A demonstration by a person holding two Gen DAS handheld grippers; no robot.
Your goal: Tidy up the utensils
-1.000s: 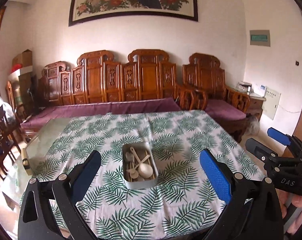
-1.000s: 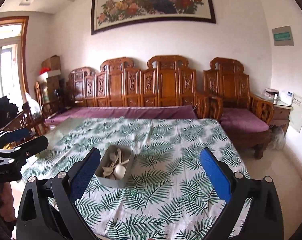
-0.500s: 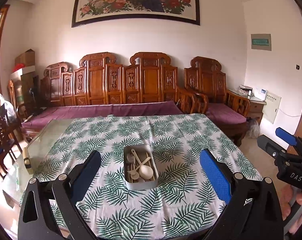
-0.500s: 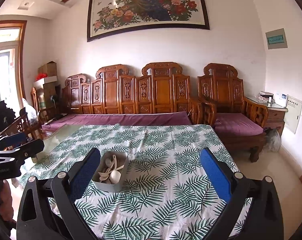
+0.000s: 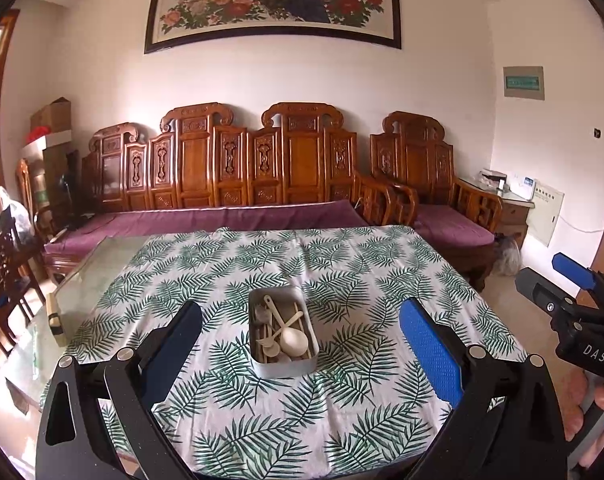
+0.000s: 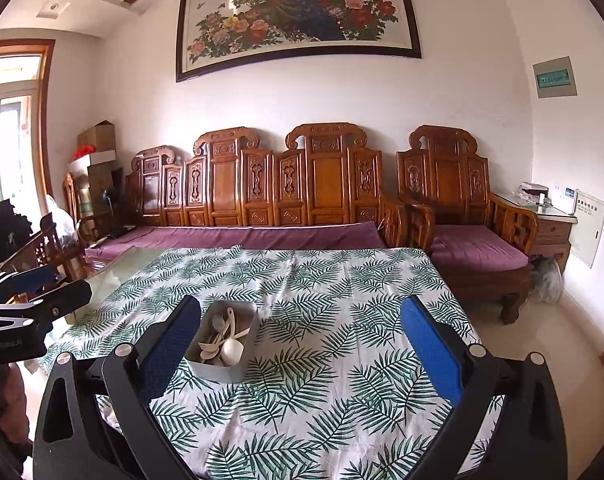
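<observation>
A grey metal tin stands in the middle of the table on a leaf-print cloth. It holds several pale spoons and wooden utensils. The tin also shows in the right wrist view, with the spoons inside. My left gripper is open and empty, held above the table's near edge, with the tin between its fingers in view. My right gripper is open and empty, held right of the tin. The right gripper shows at the right edge of the left wrist view.
A carved wooden sofa with purple cushions stands behind the table. A matching armchair is at the back right. Bare glass tabletop shows left of the cloth. Wooden chairs stand at the left.
Both grippers have risen and tilted up a little, so the table and tin sit lower in both views. Both stay open and empty.
</observation>
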